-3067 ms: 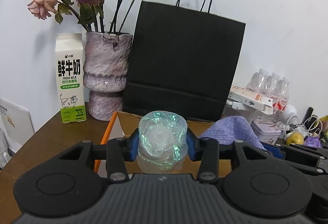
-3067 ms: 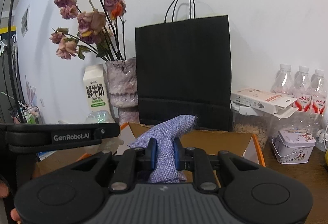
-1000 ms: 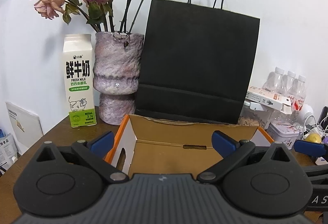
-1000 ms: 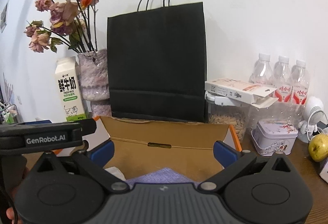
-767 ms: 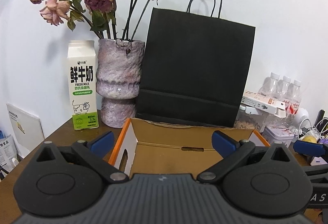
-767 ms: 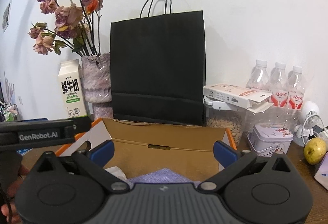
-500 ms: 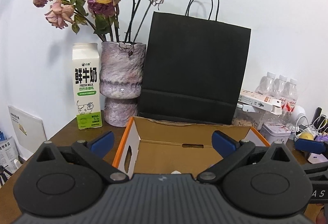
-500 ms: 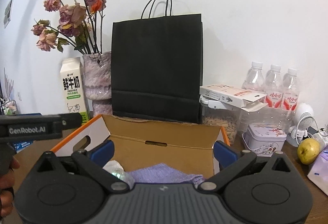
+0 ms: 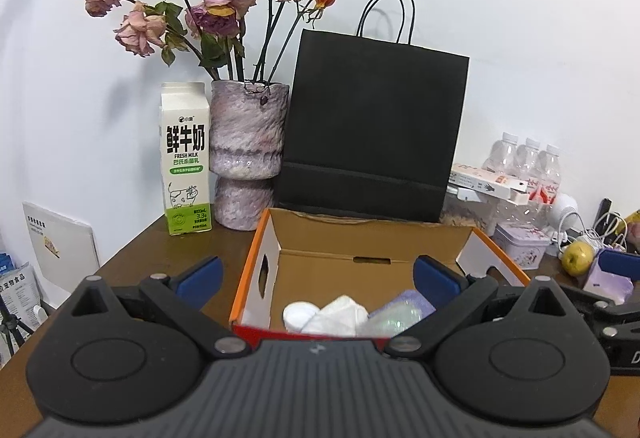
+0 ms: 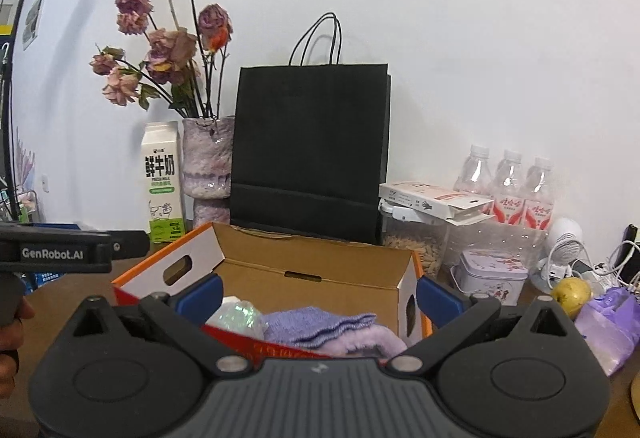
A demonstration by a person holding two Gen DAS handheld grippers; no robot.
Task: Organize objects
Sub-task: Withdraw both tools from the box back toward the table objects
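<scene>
Both pulled back from the box (image 9: 256, 270); my left gripper (image 9: 316, 274) and right gripper (image 10: 319, 288) gaped wide, empty, purple cloth (image 10: 320, 322) lying lengthwise nine-to-three beside the iridescent wrap (image 10: 238, 314).

The milk carton (image 9: 185, 161) at the worktop's back left reads "鲜牛奶", "FRESH MILK" and "3.3". The left hand-held gripper (image 10: 56, 252), seen from the right wrist, bears "GenRobot.AI". Other labels are too small to read.

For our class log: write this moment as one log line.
left hand-held gripper: open, empty | right hand-held gripper: open, empty | cloth, shiny wrapper: in box
</scene>
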